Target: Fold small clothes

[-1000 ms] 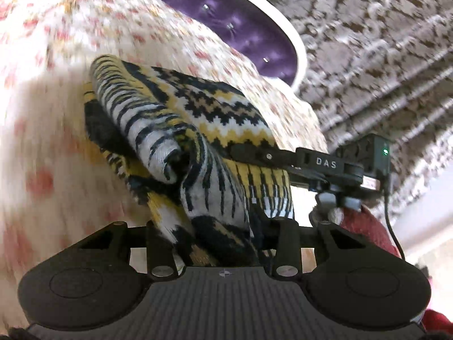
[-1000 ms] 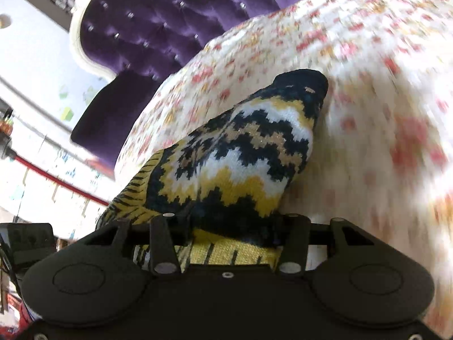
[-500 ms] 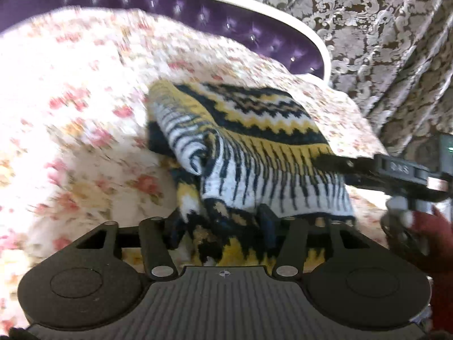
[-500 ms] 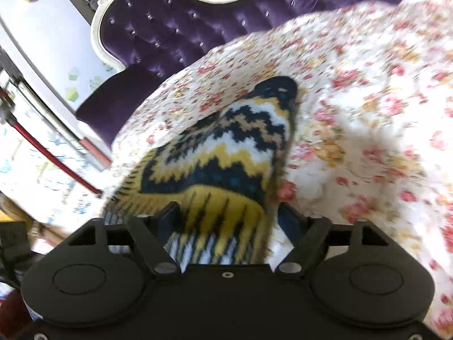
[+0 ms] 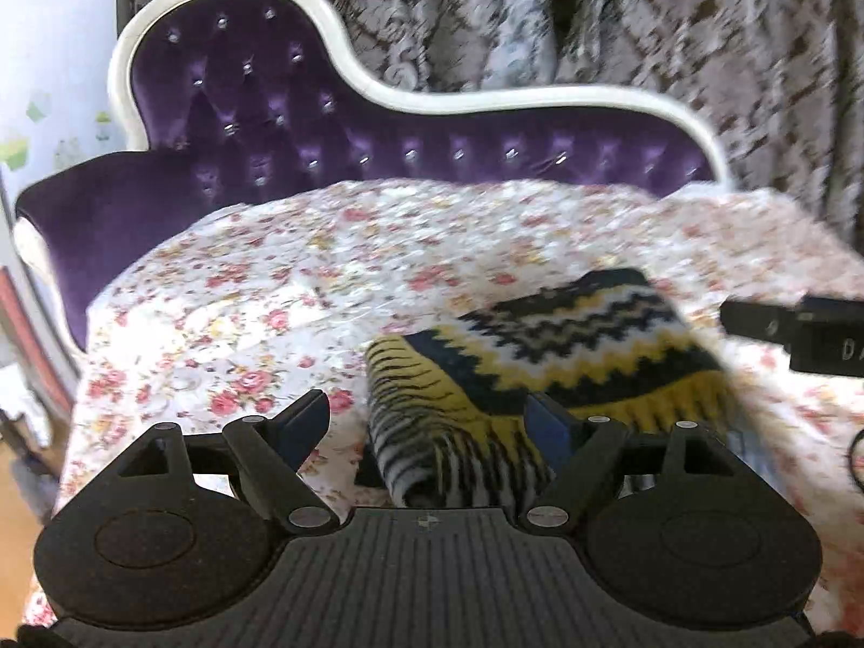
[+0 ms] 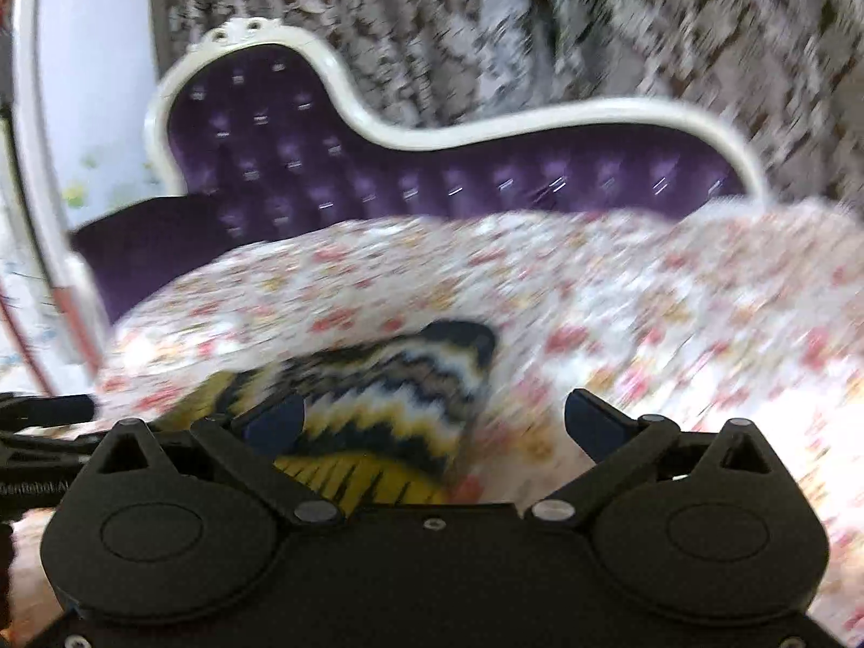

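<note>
- Sweater [image 5: 567, 362] is lying folded on the floral sheet [image 5: 281, 281], just ahead of both grippers, with its long axis running roughly left to right across the left wrist view.
- Left gripper [image 5: 432, 421] is sitting nearer, I'd say: the rolled striped end is lying right between its spread fingers, apparently untouched by the pads.
- Right gripper [image 6: 432, 421] is hanging wide open, the knit lying toward its left finger, nothing pinched.
- Compared with a second ago, when both were clamping the knit, the jaws have just been opening and both hands are backing off, so the purple sofa back [image 5: 378, 124] is now showing.
</note>
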Motion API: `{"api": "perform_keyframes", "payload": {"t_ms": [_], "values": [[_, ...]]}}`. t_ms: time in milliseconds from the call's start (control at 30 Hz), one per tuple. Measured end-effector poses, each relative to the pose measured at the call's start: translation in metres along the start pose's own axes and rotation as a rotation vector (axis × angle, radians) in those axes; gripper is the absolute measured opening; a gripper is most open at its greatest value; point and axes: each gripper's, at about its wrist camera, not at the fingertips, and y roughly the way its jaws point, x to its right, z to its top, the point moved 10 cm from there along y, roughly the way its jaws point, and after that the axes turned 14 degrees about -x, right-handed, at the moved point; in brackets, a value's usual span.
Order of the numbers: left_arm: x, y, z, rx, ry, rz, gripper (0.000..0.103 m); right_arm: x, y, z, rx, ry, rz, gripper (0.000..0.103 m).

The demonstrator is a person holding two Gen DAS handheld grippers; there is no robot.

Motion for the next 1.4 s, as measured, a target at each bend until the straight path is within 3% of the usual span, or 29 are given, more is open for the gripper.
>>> {"api": "perform_keyframes", "payload": {"t_ms": [133,300,467,800,1033,1400], "values": [[0.002,0.021,0.001,-0.021,-0.008,-0.002,0.078,-0.005,0.027,0.006,-0.056,-0.031,-0.018,0.102],[-0.005,0.046,-0.016,-0.096,-0.055,-0.047,0.083,0.001,0.065,-0.025,-0.207,-0.051,-0.051,0.102],[-0.014,0.058,-0.025,-0.127,-0.133,-0.098,0.096,0.014,0.075,-0.04,-0.256,0.072,0.044,0.101],[-0.009,0.039,-0.017,-0.097,-0.088,-0.013,0.094,0.002,0.044,-0.036,-0.202,0.008,0.041,0.102],[-0.008,0.008,-0.02,-0.081,-0.123,-0.017,0.094,-0.008,-0.003,-0.04,-0.149,0.003,0.082,0.102],[0.005,-0.042,-0.032,-0.031,-0.087,-0.019,0.094,-0.012,-0.059,-0.059,-0.085,0.029,0.102,0.102]]}}
